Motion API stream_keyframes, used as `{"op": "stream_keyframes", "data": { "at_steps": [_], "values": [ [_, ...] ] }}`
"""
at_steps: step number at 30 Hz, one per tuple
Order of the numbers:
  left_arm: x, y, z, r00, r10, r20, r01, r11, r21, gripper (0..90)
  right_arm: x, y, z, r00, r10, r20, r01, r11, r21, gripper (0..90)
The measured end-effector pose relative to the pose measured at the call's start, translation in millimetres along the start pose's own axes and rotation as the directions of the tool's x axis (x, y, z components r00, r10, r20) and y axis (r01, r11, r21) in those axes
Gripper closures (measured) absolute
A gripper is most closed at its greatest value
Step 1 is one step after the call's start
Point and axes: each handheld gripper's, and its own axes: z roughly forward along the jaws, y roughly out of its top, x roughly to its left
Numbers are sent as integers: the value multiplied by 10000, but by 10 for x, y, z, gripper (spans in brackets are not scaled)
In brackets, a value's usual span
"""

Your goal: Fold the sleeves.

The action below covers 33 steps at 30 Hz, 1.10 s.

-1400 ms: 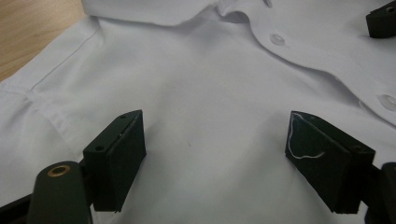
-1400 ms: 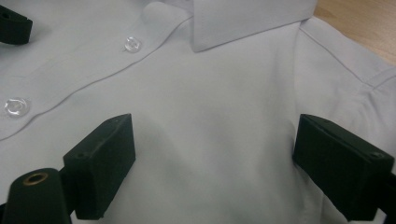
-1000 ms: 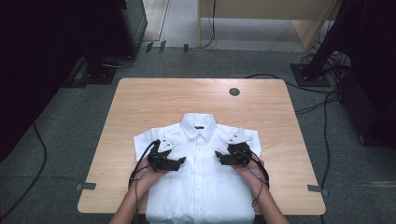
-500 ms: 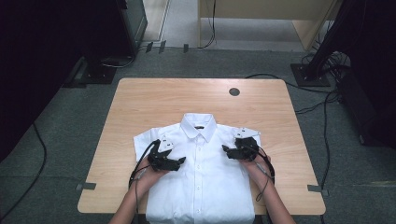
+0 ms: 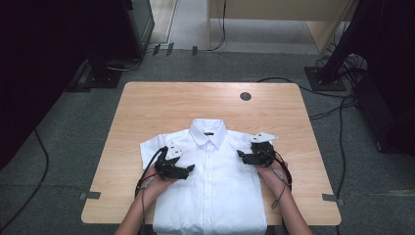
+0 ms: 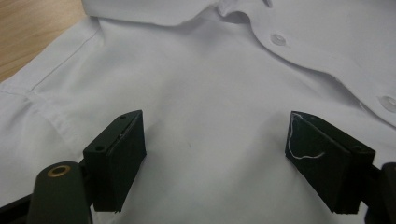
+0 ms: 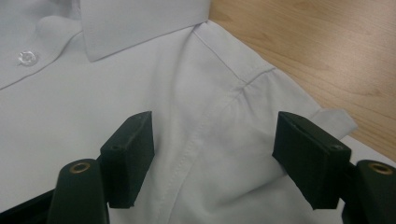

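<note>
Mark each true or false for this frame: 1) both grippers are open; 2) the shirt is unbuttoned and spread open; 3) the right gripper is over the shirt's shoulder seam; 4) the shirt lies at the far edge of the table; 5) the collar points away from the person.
1) The left gripper and right gripper are both open. True.
2) The white shirt is unbuttoned and spread open. False: it lies flat, buttoned up the front.
3) The right gripper is over the shoulder seam. True.
4) The shirt lies at the far edge of the table. False: it lies at the near edge.
5) The collar points away from the person. True.
</note>
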Motion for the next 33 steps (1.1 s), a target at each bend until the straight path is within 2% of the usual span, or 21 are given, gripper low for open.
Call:
{"op": "stream_keyframes", "data": {
  "at_steps": [10,19,33],
  "values": [
    [0,0,0,10000,12,2,-12,10000,0,200,-105,-27,-38,9998,37,196,-37,10000,-3,310],
    [0,0,0,10000,-2,0,2,10000,1,200,-215,-58,-79,9989,402,255,-402,9992,-32,310],
    [1,0,0,10000,7,2,-7,10000,1,200,-319,-84,-141,9980,529,353,-527,9986,-71,327]
  ]
}}
